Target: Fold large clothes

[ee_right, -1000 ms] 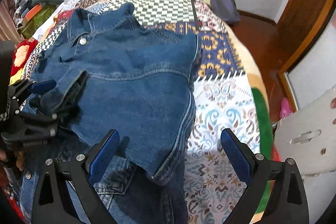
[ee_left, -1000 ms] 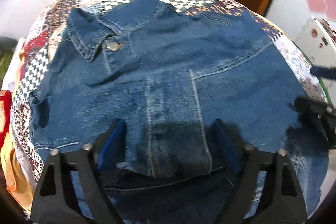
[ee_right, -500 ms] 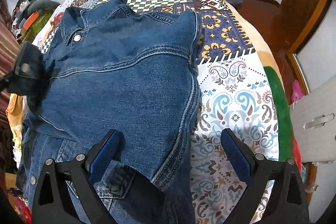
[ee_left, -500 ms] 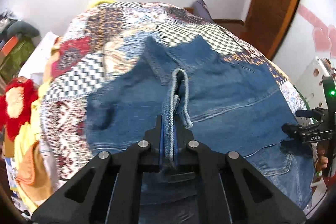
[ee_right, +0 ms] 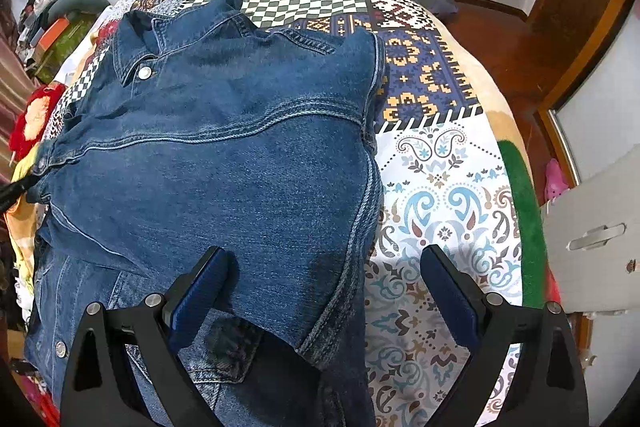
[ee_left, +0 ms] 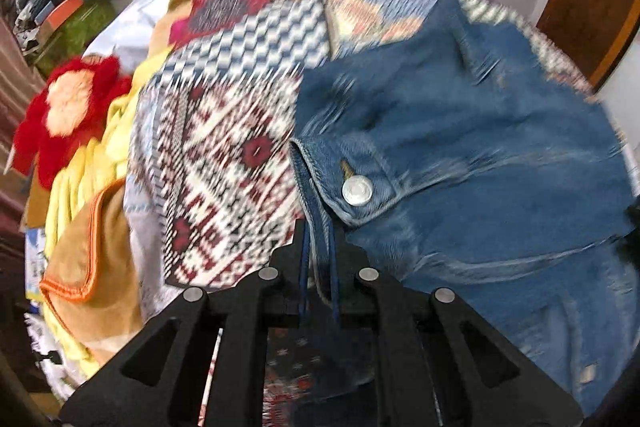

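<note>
Denim jacket point(ee_right: 224, 163) is spread on the patchwork quilt point(ee_right: 436, 187). Left gripper point(ee_left: 319, 251) is clamped tight on its cuff edge; right gripper point(ee_right: 320, 291) hangs wide open over the hem, holding nothing.

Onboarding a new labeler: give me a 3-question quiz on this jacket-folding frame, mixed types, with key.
1. True or false: the left gripper is shut on a denim edge of the denim jacket.
2. The right gripper is: A) shut on the hem, B) open over the jacket's right edge, C) out of view.
3. Fill in: the jacket lies on a patterned ____.

Key: 1 true; 2 B; 3 bedspread.
</note>
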